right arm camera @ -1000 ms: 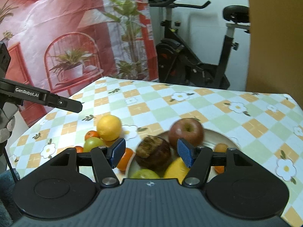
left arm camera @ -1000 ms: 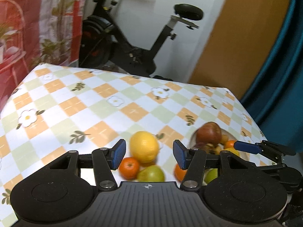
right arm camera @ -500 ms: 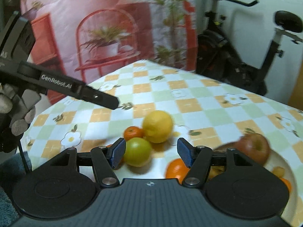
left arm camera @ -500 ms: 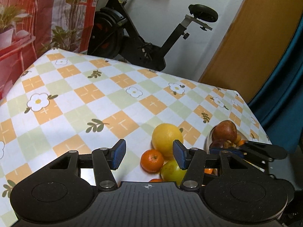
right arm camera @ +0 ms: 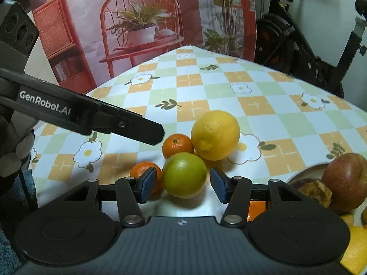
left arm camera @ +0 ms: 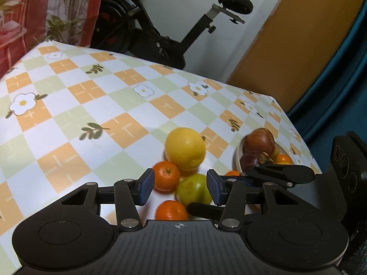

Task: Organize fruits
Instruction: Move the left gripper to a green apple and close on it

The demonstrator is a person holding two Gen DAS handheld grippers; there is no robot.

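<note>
fruit sits in a little pile low in the middle of both views. the right gripper [right arm camera: 181, 184] has swung over from the bowl [right arm camera: 305, 171] to the green fruit [right arm camera: 184, 175]. its jaws are closing around it but not yet pressing. the left gripper [left arm camera: 179, 186] has dipped lower, jaws closing on nothing, with an orange [left arm camera: 166, 176] just past its left pad. so the green one likely goes to the bowl next. it looks smooth and round, and the big yellow citrus [right arm camera: 215, 135] looks bumpy.
</note>
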